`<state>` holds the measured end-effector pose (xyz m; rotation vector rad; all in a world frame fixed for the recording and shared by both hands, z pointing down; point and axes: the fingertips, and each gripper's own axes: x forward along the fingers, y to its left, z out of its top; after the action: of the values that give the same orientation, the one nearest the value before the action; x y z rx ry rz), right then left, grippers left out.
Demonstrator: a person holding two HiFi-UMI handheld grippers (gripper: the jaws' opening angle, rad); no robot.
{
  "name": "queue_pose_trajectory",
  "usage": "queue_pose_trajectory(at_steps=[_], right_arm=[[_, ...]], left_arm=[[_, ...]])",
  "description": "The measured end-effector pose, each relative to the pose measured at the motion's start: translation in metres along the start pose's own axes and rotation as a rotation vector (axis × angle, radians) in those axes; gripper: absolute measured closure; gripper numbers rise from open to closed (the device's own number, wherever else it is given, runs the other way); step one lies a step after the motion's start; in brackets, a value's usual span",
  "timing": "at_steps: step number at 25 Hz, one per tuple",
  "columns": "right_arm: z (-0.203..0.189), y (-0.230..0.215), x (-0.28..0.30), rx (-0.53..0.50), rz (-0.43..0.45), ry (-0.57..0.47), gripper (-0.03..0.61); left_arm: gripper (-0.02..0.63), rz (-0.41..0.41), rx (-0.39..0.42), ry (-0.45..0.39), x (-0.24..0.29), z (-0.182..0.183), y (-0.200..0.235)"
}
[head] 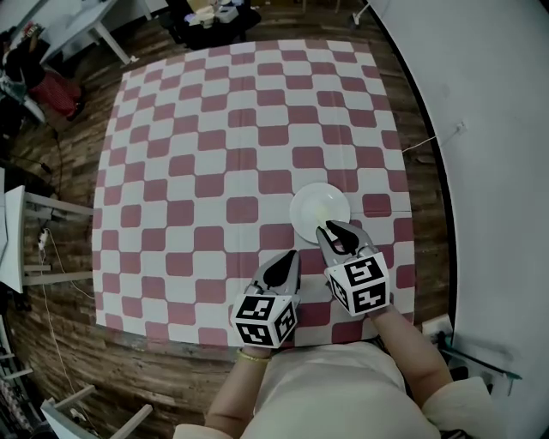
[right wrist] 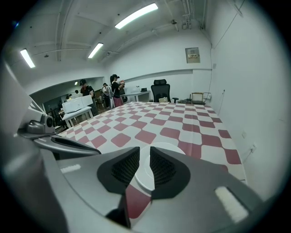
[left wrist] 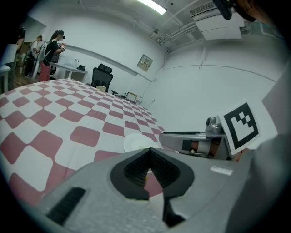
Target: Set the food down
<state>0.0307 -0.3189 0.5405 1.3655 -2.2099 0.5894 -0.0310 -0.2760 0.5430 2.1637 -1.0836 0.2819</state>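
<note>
A white plate (head: 319, 212) sits on the red-and-white checked tablecloth (head: 223, 154), right of middle and near me. A faint pale yellow bit of food (head: 323, 214) lies on it. My right gripper (head: 337, 231) hovers at the plate's near edge, its jaws a narrow gap apart with nothing between them. In the right gripper view (right wrist: 144, 157) the plate (right wrist: 169, 147) shows just beyond and through that gap. My left gripper (head: 290, 257) rests to the left of the right one, shut and empty (left wrist: 149, 152). From it the plate (left wrist: 136, 142) lies ahead.
A white curved wall (head: 497, 129) runs close along the table's right side. The table's near edge (head: 214, 339) lies just before me. White tables (head: 69, 26), an office chair (right wrist: 161, 91) and several people (right wrist: 113, 88) stand beyond the far end, on a wooden floor.
</note>
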Motion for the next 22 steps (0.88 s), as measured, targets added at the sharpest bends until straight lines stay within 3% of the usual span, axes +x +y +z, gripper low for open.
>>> queue_pose_trajectory(at_steps=[22], right_arm=[[0.011,0.032,-0.075,-0.011,-0.024,-0.121,0.571]], left_arm=[[0.612,-0.045,0.026,-0.026,-0.046,-0.012,-0.035]])
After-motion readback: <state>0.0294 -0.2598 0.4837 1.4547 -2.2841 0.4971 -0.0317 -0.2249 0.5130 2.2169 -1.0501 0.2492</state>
